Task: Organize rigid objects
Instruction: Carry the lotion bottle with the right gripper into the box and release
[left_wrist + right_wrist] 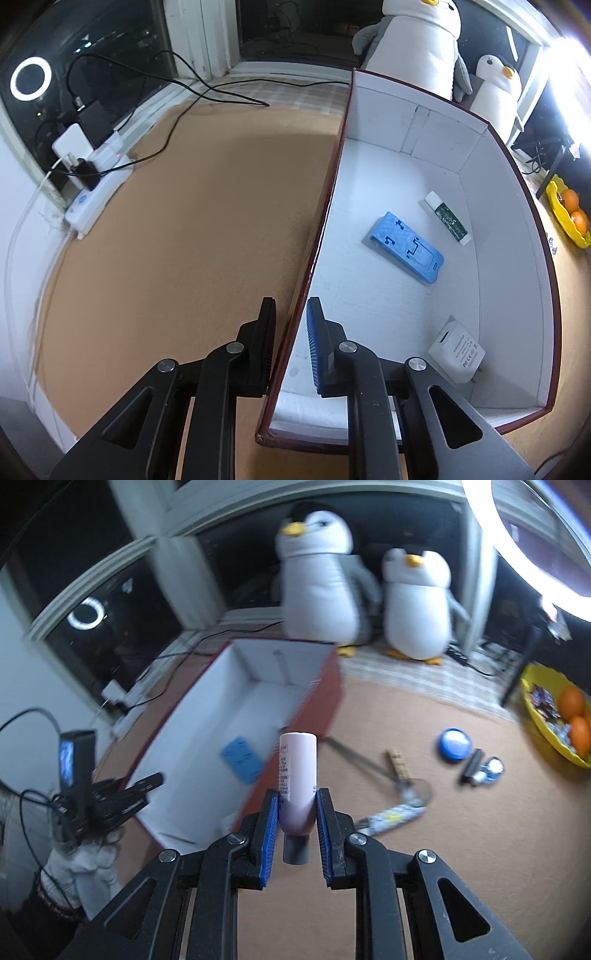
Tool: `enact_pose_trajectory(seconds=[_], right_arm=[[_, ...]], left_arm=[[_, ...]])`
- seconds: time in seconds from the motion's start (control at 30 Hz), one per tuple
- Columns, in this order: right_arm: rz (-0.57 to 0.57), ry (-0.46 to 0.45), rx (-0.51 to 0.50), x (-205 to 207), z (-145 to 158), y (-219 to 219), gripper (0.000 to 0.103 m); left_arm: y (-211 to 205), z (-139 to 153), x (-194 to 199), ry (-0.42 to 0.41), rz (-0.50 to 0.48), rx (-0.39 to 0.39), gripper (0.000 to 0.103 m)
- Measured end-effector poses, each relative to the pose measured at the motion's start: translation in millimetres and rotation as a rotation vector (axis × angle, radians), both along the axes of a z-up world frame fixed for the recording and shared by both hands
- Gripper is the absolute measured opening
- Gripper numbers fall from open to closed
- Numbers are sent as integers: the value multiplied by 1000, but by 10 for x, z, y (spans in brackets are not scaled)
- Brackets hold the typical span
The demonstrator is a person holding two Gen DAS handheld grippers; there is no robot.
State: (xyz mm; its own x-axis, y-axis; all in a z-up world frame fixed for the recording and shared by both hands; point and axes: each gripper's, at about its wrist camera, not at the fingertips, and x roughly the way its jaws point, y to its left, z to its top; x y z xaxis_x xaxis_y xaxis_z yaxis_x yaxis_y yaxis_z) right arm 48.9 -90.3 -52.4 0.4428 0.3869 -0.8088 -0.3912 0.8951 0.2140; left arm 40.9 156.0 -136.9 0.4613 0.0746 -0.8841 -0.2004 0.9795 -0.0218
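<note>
My left gripper (pixel 291 332) is shut on the left wall of the red box (pixel 325 229), one finger outside and one inside. On the box's white floor lie a blue phone stand (pixel 406 247), a white-and-green tube (pixel 447 218) and a white charger (pixel 457 350). My right gripper (pixel 295 805) is shut on a pale pink bottle (pixel 297 775), its grey cap toward me, held above the mat just right of the box (pixel 325 698). The left gripper also shows at the box's near left wall in the right wrist view (pixel 122 794).
On the brown mat to the right lie a blue round tin (pixel 455 744), a small black-and-blue item (pixel 480 766), a wooden piece (pixel 399 765), and a metal tool with a patterned handle (pixel 391 816). A yellow fruit bowl (pixel 543 716) stands far right. Two plush penguins (pixel 369 598) stand behind; a power strip (pixel 96 184) sits at left.
</note>
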Motion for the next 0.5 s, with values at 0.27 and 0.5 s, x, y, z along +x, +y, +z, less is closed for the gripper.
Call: enact_pose_trajectory(seconds=[0.27,0.5], right_arm=[[149,25,-26,-101,-186,730,18],[226,45,-79,24,-338,1097,18]], left_arm=[[6,-11,9,-12,-22,-7,14],[23,-24,5,-20,-10,-18,14]])
